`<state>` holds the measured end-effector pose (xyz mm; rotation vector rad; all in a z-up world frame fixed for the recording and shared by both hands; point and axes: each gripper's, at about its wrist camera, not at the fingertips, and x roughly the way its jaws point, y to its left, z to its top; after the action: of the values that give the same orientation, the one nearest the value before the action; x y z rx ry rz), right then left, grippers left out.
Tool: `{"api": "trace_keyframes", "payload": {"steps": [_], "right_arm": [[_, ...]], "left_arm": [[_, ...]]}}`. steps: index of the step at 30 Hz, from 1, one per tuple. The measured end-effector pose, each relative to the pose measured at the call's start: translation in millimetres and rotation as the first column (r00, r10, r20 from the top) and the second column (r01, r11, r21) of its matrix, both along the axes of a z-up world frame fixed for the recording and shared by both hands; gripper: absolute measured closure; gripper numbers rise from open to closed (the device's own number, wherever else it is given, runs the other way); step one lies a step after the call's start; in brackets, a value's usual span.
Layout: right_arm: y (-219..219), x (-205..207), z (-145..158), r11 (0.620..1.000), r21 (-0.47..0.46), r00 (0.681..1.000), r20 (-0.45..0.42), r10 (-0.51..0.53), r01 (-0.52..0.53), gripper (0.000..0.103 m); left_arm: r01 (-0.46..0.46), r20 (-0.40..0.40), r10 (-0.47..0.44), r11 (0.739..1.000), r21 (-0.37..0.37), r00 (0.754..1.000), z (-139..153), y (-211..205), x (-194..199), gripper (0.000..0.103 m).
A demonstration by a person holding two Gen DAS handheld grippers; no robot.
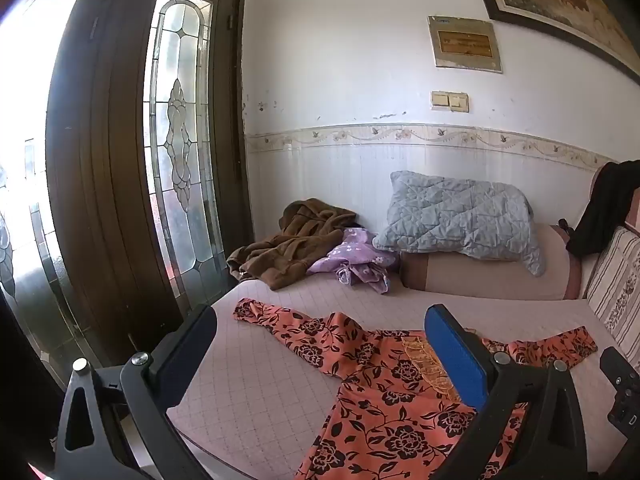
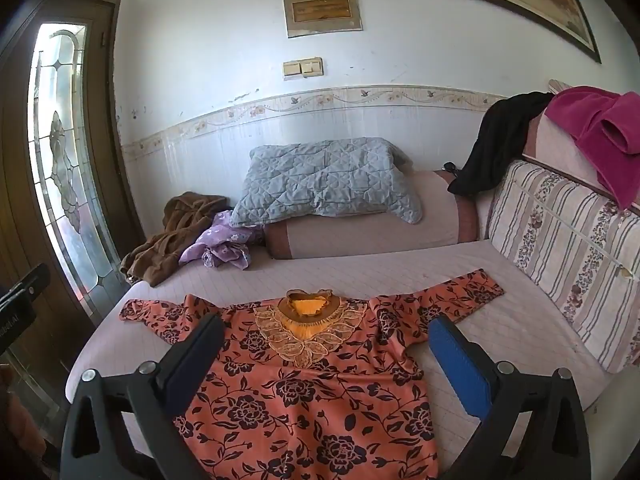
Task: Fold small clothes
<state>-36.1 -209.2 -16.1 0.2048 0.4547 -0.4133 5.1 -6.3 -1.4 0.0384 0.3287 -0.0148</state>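
The orange long-sleeved blouse with a black rose print and gold embroidered neckline (image 2: 304,392) lay face up and spread flat on the pale pink quilted daybed mattress (image 2: 500,320), both sleeves stretched out to the sides and the hem toward the cameras. The left gripper (image 1: 324,356) hung above the blouse's left half with its fingers wide apart and nothing between them; the right gripper (image 2: 328,360) hung over the chest, its fingers likewise spread and empty. Neither appeared to touch the cloth, though the pictures could not settle this.

The fabric looked thin, light and limp, and probably a little slick, so it would likely drape and slide rather than hold a crease. A pinch at a sleeve cuff or at the shoulder seam seemed the soundest hold; the embroidered neck looked stiffer and liable to snag. At the head of the bed, well apart from the blouse, lay a crumpled brown fleecy robe (image 2: 168,236) and a bundled lilac flowered garment (image 2: 224,248), just beside a grey-blue quilted pillow (image 2: 324,176).
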Motion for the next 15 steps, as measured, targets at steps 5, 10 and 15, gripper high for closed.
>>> {"api": "trace_keyframes", "payload": {"steps": [5, 10, 15], "right_arm": [[-2, 2, -1, 1.0, 0.001, 1.0, -0.002, 0.002, -0.002, 0.0], [-2, 0, 1, 1.0, -0.003, 1.0, 0.0, -0.002, 0.002, 0.0], [-7, -2, 10, 1.0, -0.006, 1.0, -0.001, -0.002, 0.002, 0.0]], "left_arm": [[0.0, -0.002, 0.0, 1.0, 0.001, 1.0, 0, -2, 1, 0.0], [0.002, -0.004, -0.001, 1.0, 0.005, 1.0, -2, -5, 2, 0.0], [0.003, -0.012, -0.002, 1.0, 0.014, 1.0, -6, -9, 6, 0.0]]}}
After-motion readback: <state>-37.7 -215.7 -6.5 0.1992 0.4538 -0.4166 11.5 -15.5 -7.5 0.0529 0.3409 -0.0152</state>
